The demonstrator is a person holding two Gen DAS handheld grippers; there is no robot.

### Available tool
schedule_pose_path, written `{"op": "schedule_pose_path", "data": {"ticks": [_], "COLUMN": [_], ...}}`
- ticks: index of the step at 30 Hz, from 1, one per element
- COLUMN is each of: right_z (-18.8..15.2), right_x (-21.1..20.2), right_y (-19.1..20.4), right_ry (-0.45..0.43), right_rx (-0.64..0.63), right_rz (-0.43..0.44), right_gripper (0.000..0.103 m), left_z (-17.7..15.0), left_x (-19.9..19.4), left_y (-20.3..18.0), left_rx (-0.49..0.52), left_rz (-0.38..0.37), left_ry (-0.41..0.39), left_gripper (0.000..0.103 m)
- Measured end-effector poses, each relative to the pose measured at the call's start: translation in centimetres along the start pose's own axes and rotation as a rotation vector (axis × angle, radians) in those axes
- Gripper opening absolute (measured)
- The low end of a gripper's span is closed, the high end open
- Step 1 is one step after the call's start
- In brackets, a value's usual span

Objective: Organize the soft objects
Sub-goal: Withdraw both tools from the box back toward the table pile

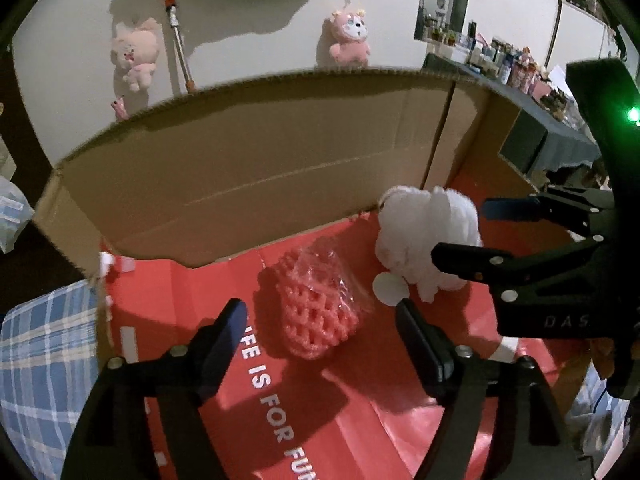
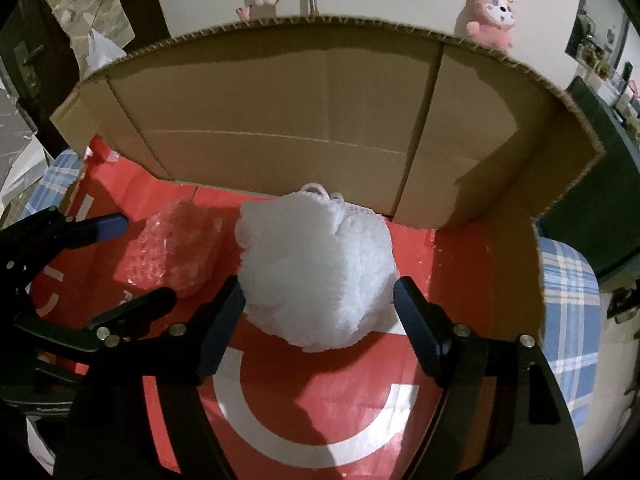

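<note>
- The left gripper (image 1: 320,328) stands wide, its pads clear of the pink foam net (image 1: 316,308) that lies on the red sheet (image 1: 360,408) just ahead of its tips.
- The right gripper (image 2: 318,312) is also wide; the white pouf (image 2: 316,268) sits between its fingers, the left pad close to or just touching the fluff, the right pad apart from it.
- The net and pouf lie side by side on the sheet, the net to the left, just beside the pouf.
- Behind both rises the cardboard box wall (image 2: 280,120).
- A blue plaid cloth (image 2: 568,300) shows at either side of the sheet.
- Two pink plush toys (image 1: 348,38) hang on the white wall beyond.
</note>
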State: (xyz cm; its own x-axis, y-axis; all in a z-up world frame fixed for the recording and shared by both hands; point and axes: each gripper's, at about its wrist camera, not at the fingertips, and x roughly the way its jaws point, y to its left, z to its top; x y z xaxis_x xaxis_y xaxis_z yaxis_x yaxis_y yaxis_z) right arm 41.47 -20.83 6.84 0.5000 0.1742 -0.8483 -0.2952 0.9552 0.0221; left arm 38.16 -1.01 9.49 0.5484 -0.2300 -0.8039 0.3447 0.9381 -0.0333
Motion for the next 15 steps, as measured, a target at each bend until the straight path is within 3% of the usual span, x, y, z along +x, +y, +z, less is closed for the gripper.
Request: {"op": "schedule_pose_path", "data": {"ticks": [7, 15], "right_z": [-0.8, -3.0], "right_x": [-4.4, -11.4], "right_y": [0.5, 1.5], "right_ry": [-0.069, -0.165], "right_rx": [0.01, 0.027], "right_rz": [-0.029, -0.05], "right_gripper": [0.081, 0.086], "left_z": [-0.3, -2.3], "left_x": [-4.8, -12.7], "left_y": [-0.3, -2.4], "left_rx": [-0.027, 0.006], "left_rz": [0.022, 0.102], "left_ry": [-0.08, -0.209], "left_gripper": [0.091, 0.1]}}
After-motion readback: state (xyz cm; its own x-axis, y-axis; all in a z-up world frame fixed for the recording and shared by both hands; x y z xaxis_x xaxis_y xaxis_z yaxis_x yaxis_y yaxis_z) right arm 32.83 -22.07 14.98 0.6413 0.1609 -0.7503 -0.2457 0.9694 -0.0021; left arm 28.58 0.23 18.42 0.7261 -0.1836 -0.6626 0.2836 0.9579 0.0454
